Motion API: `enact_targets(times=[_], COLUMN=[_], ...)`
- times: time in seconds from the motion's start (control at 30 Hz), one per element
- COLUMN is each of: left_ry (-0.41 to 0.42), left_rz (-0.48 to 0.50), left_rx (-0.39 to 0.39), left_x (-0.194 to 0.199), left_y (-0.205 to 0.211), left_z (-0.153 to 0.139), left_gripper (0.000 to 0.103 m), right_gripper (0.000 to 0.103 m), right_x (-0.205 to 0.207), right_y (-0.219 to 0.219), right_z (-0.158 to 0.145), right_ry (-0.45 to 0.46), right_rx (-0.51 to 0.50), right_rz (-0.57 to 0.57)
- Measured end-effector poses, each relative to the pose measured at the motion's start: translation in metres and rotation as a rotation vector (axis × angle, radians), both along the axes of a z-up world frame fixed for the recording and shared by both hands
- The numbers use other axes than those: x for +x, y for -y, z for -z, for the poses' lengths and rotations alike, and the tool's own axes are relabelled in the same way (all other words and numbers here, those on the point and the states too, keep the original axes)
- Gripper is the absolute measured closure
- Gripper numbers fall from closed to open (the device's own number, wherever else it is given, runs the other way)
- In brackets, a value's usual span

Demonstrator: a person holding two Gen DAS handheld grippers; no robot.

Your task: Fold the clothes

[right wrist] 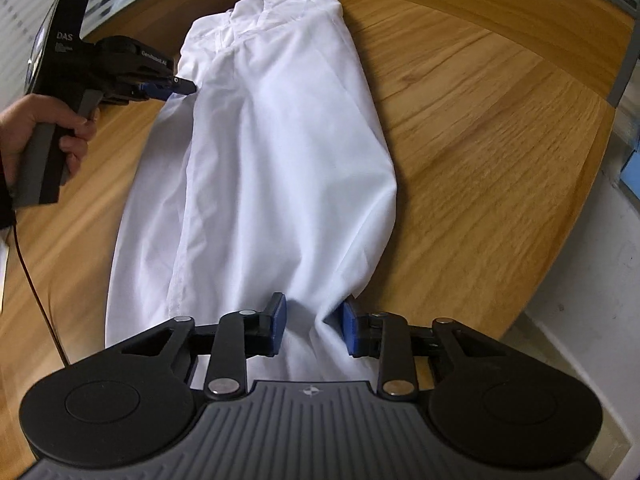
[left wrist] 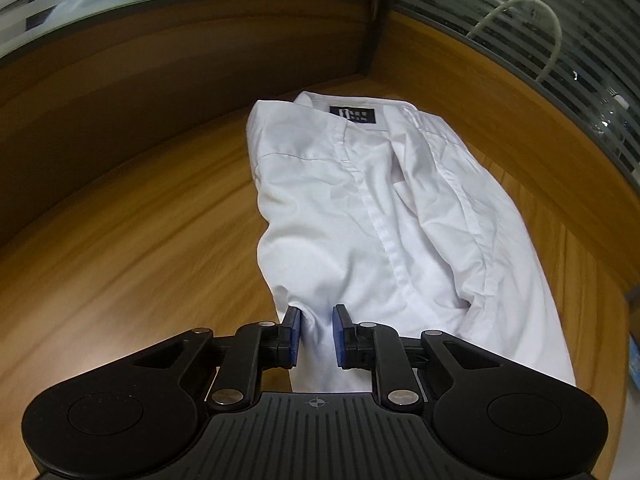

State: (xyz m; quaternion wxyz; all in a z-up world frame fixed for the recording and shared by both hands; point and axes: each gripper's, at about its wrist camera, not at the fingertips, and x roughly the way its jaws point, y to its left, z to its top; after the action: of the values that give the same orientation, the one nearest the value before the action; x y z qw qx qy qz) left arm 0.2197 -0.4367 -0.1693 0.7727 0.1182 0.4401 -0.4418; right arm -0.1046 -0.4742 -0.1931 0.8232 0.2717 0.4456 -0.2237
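White button-up cotton shirt (left wrist: 372, 216) lying lengthwise on the honey-coloured wood-grain tabletop (left wrist: 132, 264), already narrowed into a long strip, collar end far from the left wrist camera with a small dark navy neck label (left wrist: 353, 114) showing inside the collar. Button placket running down the middle, one side panel flopped over with a few soft wrinkles. Left black two-finger gripper with blue pads (left wrist: 316, 336) sitting right at the near edge of the fabric, a pinched-up ridge of white cloth caught between the blue pads (left wrist: 295, 334) and looking clamped, jaws only narrowly apart around it. From the right wrist camera, same shirt (right wrist: 280, 152) stretching away along the table (right wrist: 480, 128), smooth side up. Right black gripper with blue pads (right wrist: 314, 330) straddling a bunched fold of the hem end, cloth between the jaws and puckered at the right-hand pad (right wrist: 351, 328), but a wider gap here, so can't tell for sure whether it's truly clamped or just closing around it. Over on the far left of that view, the left gripper (right wrist: 186, 87) seen side-on, nipping the shirt's edge, held by a bare hand (right wrist: 44, 136) wrapped round a grey pistol-style handle, thin red cable (right wrist: 34, 264) trailing down beside it. Striped frosted glass partition (left wrist: 520, 24) behind the table's corner.
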Motion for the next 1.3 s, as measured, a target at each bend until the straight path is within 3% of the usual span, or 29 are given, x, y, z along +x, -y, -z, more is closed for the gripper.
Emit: enact_targets(times=[0.3,0.43,0.47,0.53,0.63,0.77,0.9,1.3], left_ry=[0.041,0.057,0.063,0.066,0.066,0.08,0.077,0.065], left_rz=[0.008,0.025,0.032,0.042,0.051,0.081,0.123,0.27], left_rx=[0.012,-0.015,-0.031,-0.065,-0.104,-0.112,-0.099,-0.09], left_x=[0.042,0.05,0.05,0.044,0.035,0.01,-0.016,-0.121], left_y=[0.062,0.058,0.051,0.036,0.015,-0.03,-0.085,-0.201], left_z=[-0.002,-0.014,-0.019,-0.033,-0.054,-0.077,-0.095,-0.105], left_gripper=[0.084,0.082,0.078,0.072,0.066,0.055,0.054,0.041], right_gripper=[0.068,0.055,0.054,0.041,0.013,0.011,0.003,0.003], right_x=[0.044,0.052,0.052,0.046,0.036,0.015,-0.018,-0.116], right_y=[0.03,0.032,0.031,0.021,0.007,-0.011,-0.034,-0.097], right_z=[0.0,-0.009,-0.012,-0.023,-0.039,-0.058,-0.075,-0.097], right_ry=[0.049,0.071,0.075,0.085,0.1,0.122,0.155,0.118], right_rx=[-0.002,-0.044,-0.054,-0.085,-0.146,-0.19,-0.23,-0.294], right_rz=[0.055,0.038,0.028,0.001,-0.046,-0.117,-0.143,-0.174])
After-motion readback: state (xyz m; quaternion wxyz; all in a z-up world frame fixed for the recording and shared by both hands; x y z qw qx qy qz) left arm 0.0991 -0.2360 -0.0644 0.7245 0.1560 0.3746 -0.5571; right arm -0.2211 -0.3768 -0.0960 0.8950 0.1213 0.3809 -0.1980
